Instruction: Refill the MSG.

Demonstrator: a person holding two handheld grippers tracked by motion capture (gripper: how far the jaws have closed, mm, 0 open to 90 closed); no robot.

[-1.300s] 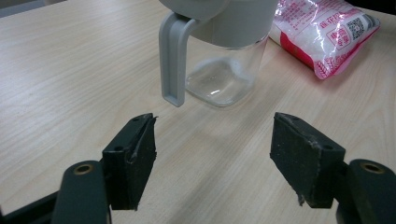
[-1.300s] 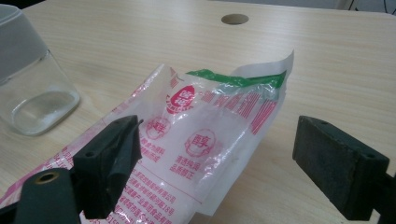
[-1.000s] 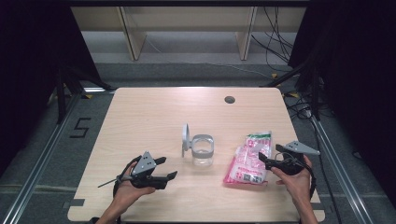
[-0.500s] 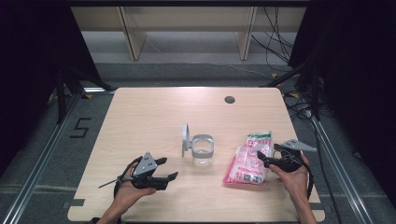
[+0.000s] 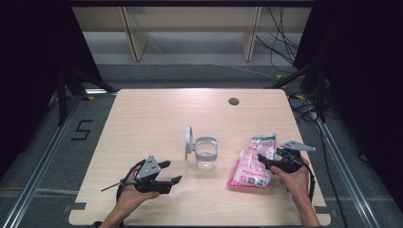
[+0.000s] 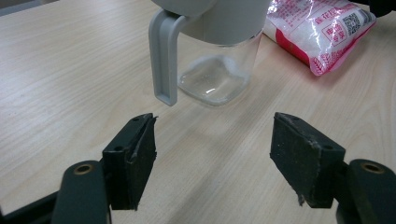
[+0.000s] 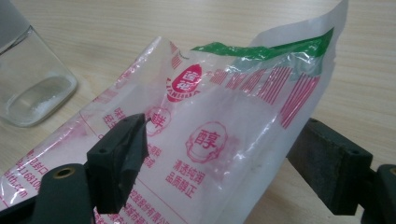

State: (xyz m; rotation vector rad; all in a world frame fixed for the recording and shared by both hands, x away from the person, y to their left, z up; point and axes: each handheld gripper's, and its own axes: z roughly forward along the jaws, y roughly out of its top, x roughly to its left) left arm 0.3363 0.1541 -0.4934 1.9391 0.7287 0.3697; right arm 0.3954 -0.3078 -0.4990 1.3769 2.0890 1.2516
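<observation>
A clear jar [image 5: 206, 154] with a grey collar and an open flip lid [image 5: 188, 140] stands mid-table; its grey handle [image 6: 163, 56] hangs toward my left gripper [image 6: 214, 154], which is open just short of it. My left gripper [image 5: 169, 172] lies low at the front left. A pink and white plastic bag [image 5: 253, 162] with red print and a green strip lies to the right of the jar. My right gripper [image 5: 261, 160] is open at the bag's right edge, and the bag [image 7: 219, 140] sits between its jaws [image 7: 219, 163] without being pinched.
A dark round hole [image 5: 233, 101] marks the wooden table [image 5: 157, 114] at the back right. Rails and cables run along the floor on both sides, and wooden shelf legs stand behind the table.
My right gripper has crept slightly left onto the bag's edge. The left gripper has barely shifted.
</observation>
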